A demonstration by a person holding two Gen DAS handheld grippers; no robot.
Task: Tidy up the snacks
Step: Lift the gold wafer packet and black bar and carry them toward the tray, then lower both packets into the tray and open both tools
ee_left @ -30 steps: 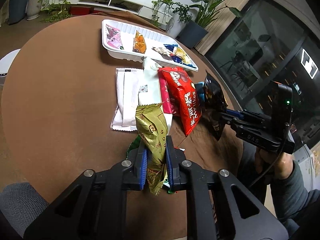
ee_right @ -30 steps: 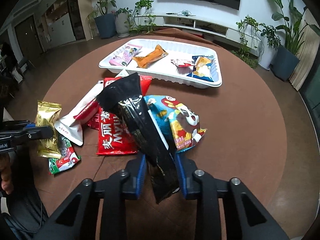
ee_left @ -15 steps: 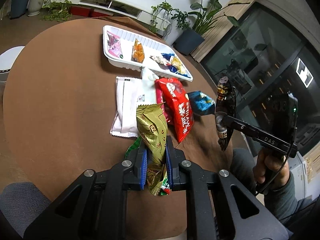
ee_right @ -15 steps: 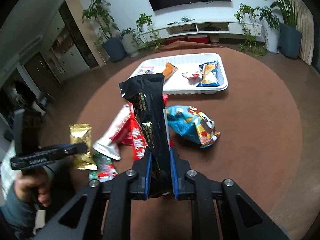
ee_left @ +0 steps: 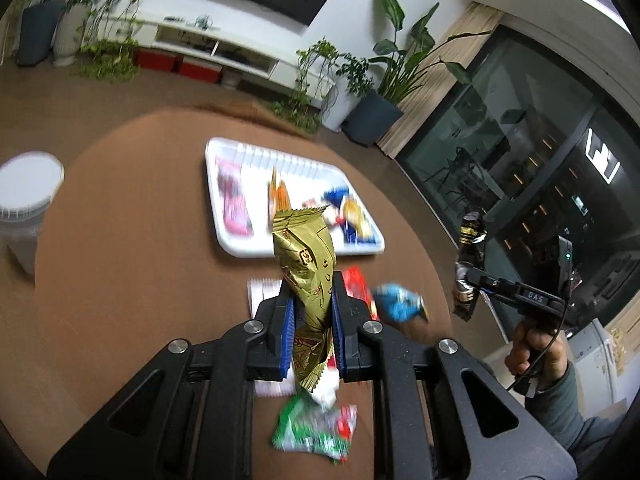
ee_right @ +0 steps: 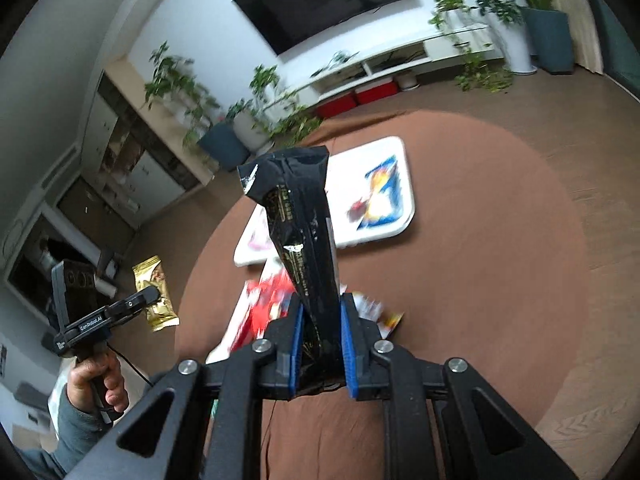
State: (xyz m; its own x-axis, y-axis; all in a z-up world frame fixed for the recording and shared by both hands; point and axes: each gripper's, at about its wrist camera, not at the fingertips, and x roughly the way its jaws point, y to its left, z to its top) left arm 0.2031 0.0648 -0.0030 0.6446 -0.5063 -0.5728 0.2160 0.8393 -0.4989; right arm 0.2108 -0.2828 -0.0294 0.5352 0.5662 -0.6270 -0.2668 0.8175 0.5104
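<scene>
Gold foil fills the middle of the left wrist view: one gold packet [ee_left: 306, 276] stands upright, long axis running away from the camera, clamped between the blue pads of the left gripper [ee_left: 312, 320] and lifted above the round brown table [ee_left: 132, 264]. Its print is too creased to read. Beyond it sits one white tray [ee_left: 240, 246] holding about four blurred snacks. On the table below lie a green and red packet [ee_left: 316, 430], a blue packet [ee_left: 400, 306], a red packet [ee_left: 358, 286] and a white one [ee_left: 262, 292]. At right, the right gripper [ee_left: 466, 276], marked "DAS", pinches a black packet [ee_left: 468, 264].

From the right wrist view, that one black packet [ee_right: 302, 240] rises upright and tall, its gold lettering unreadable, squeezed between the right gripper's [ee_right: 320, 332] blue pads, held over the table [ee_right: 480, 280]. The tray [ee_right: 402, 216] lies behind it. At left, the left gripper [ee_right: 148, 298], labelled "GenRobot.AI", grips the gold packet [ee_right: 154, 296] in the air, off the table's edge.
</scene>
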